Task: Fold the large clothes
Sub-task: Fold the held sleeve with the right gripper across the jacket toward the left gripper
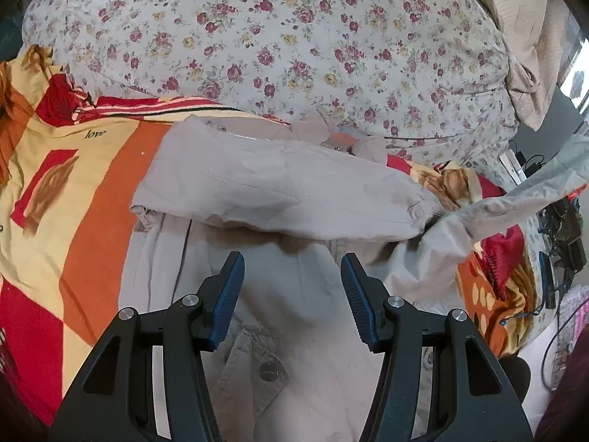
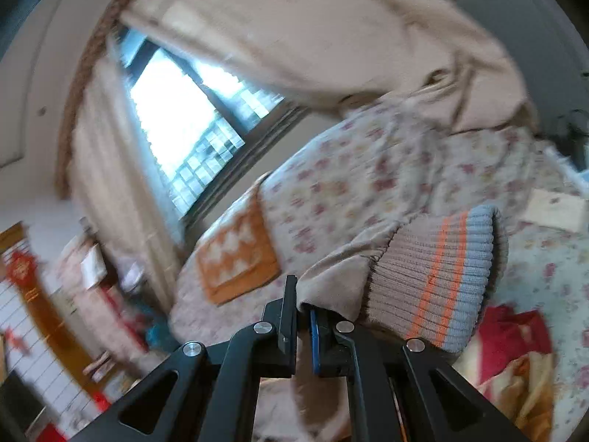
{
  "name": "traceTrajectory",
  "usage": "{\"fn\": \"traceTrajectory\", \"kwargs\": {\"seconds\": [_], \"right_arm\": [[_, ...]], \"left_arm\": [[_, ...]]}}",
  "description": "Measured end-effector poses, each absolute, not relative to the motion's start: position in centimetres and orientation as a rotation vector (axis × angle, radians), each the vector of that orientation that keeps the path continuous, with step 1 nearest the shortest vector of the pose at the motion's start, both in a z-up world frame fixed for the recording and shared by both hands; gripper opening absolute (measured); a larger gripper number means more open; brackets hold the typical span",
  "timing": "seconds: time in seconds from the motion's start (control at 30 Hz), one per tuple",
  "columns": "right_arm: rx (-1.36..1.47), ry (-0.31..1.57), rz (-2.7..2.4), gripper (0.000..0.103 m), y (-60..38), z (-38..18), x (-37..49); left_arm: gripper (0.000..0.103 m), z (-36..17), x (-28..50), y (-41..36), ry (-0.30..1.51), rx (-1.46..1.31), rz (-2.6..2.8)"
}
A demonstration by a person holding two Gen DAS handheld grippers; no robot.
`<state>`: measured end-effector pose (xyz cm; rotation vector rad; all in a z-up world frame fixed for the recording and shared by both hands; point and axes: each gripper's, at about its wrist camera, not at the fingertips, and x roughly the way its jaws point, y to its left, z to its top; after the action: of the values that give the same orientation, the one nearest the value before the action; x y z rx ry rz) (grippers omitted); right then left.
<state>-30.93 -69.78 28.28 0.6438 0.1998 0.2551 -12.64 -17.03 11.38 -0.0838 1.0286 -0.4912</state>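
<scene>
A beige jacket (image 1: 294, 294) lies front up on the bed, with one sleeve (image 1: 279, 188) folded across its chest. My left gripper (image 1: 292, 287) is open and empty, hovering just above the jacket's body near a button (image 1: 272, 371). My right gripper (image 2: 303, 316) is shut on the beige fabric of the other sleeve (image 2: 331, 283), just behind its ribbed cuff (image 2: 438, 276) with orange and blue stripes, and holds it lifted. That sleeve also shows stretched up to the right in the left wrist view (image 1: 515, 202). The right wrist view is blurred.
The jacket rests on an orange, red and yellow blanket (image 1: 73, 191). A floral quilt (image 1: 276, 44) is bunched behind it. A beige curtain (image 2: 294, 29) and a window (image 2: 176, 118) are beyond the bed. Cables and devices (image 1: 559, 250) sit at the right.
</scene>
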Motion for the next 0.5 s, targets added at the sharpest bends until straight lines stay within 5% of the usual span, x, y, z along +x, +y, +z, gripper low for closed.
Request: {"fn": "traceTrajectory", "kwargs": {"seconds": [0.2, 0.5], "right_arm": [[0.53, 0.36, 0.38, 0.005, -62.2, 27.8, -25.4], [0.491, 0.645, 0.524, 0.005, -49.8, 18.7, -14.9]], "left_arm": [[0.054, 10.6, -12.7, -16.2, 1.043, -0.114, -0.474], [0.054, 8.9, -11.8, -13.5, 1.061, -0.158, -0.41]]}}
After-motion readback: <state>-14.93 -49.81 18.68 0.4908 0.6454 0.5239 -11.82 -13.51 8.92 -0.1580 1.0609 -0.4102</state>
